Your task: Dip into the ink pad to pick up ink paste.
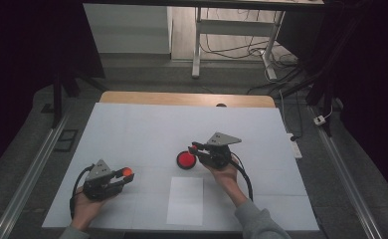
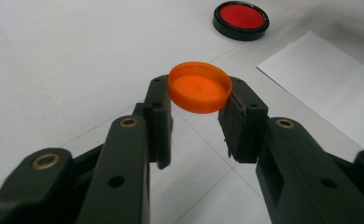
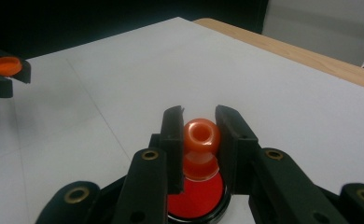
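Note:
My left gripper [image 1: 126, 175] hovers low over the front left of the table, shut on a round orange cap [image 1: 127, 171]. In the left gripper view the cap [image 2: 199, 87] lies flat between the pads, hollow side up, at the tips of the left gripper [image 2: 199, 93]. My right gripper [image 1: 195, 148] is near the middle of the table, shut on a small orange bottle [image 3: 201, 144] whose open mouth faces the camera. Right under the bottle lies a red disc with a black rim [image 3: 196, 198], which also lies beside the right gripper [image 1: 186, 160].
A white sheet covers the table [image 1: 182, 124], and a strip of wood [image 1: 187, 98] shows along the far edge. A sheet of white paper [image 1: 185, 200] lies near the front edge between the hands. Table legs and cables stand on the floor beyond.

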Motion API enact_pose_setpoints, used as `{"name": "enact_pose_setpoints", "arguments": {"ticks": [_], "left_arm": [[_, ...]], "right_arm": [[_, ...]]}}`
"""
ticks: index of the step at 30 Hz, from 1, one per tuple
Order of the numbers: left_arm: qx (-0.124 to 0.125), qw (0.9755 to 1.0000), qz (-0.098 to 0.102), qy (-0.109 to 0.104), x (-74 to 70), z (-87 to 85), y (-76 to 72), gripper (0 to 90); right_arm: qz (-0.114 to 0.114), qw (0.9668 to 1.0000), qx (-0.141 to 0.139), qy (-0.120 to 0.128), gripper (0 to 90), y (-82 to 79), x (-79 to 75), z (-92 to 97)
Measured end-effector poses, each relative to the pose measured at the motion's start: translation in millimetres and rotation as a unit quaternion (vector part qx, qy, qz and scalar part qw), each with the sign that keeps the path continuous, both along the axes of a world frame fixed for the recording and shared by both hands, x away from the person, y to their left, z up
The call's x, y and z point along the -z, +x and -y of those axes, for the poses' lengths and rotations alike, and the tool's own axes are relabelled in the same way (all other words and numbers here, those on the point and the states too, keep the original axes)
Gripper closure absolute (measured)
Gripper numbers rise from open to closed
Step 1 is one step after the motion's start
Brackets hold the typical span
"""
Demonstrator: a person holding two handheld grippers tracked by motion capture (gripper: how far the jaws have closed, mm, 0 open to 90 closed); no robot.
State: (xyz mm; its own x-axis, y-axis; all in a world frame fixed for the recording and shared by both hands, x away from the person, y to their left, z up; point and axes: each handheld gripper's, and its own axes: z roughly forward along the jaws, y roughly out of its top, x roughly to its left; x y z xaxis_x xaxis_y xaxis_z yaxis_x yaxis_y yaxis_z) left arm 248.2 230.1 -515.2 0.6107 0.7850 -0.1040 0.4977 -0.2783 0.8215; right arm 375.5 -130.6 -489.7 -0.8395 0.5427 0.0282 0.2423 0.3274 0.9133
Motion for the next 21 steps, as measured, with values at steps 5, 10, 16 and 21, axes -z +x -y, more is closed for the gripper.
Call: {"name": "enact_pose_setpoints", "arguments": {"ticks": [5,10,16,21], "left_arm": [[-0.002,1.0000,-0.003,-0.003,2.0,-3.4,0.4,64.6],[-0.004,1.0000,-0.002,-0.006,1.6,-4.2,0.4,64.6],[0.000,1.0000,-0.001,-0.003,1.3,-2.0,1.0,64.6],[0.002,1.0000,0.000,-0.002,1.0,-0.2,0.8,64.6]], "right_arm": [[0.000,1.0000,-0.005,-0.001,72.6,-3.0,-2.7,3.6],[-0.003,1.0000,-0.006,0.003,72.6,-4.8,-4.9,8.1],[-0.001,1.0000,-0.007,0.006,72.6,-10.2,-8.0,12.2],[0.000,0.9999,-0.007,0.008,72.6,-15.3,-10.8,16.3]]}}
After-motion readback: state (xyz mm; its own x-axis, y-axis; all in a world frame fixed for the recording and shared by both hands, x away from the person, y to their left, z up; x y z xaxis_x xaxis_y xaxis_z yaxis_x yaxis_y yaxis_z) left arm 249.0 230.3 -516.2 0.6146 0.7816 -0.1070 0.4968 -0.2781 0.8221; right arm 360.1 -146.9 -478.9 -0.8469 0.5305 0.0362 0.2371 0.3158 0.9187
